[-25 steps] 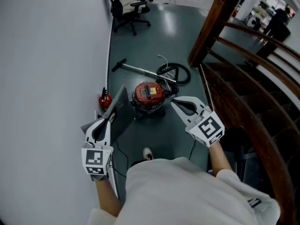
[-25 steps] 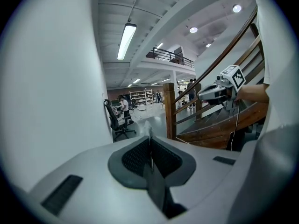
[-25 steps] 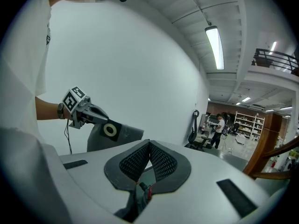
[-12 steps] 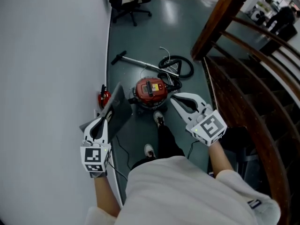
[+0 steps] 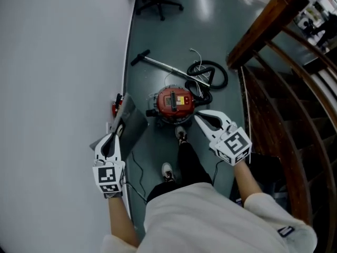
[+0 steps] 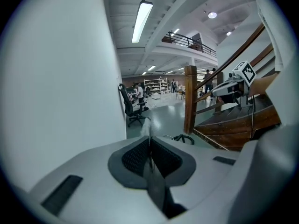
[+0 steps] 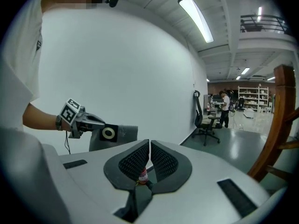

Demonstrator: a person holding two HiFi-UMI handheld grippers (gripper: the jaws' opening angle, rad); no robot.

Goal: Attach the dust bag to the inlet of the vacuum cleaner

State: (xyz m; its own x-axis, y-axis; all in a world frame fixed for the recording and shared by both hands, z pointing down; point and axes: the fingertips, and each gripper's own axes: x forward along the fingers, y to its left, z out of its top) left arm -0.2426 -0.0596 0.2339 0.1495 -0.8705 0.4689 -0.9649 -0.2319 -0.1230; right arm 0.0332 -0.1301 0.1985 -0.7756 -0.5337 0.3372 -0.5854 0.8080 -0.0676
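dust bag (image 5: 134, 123): flat grey sheet, clamped by its edge in the left gripper (image 5: 119, 128), jaws pinched narrow on it. its round collar hole shows in the right gripper view. bag hangs in the air beside the white wall (image 5: 52, 62), well apart from the red vacuum cleaner (image 5: 174, 101) on the floor (image 5: 158, 36) ahead. right gripper (image 5: 199, 117): jaws pressed together, empty. judged: bag in hand, nothing fitted yet. inlet can't be made out; the approach and seating the collar remain.
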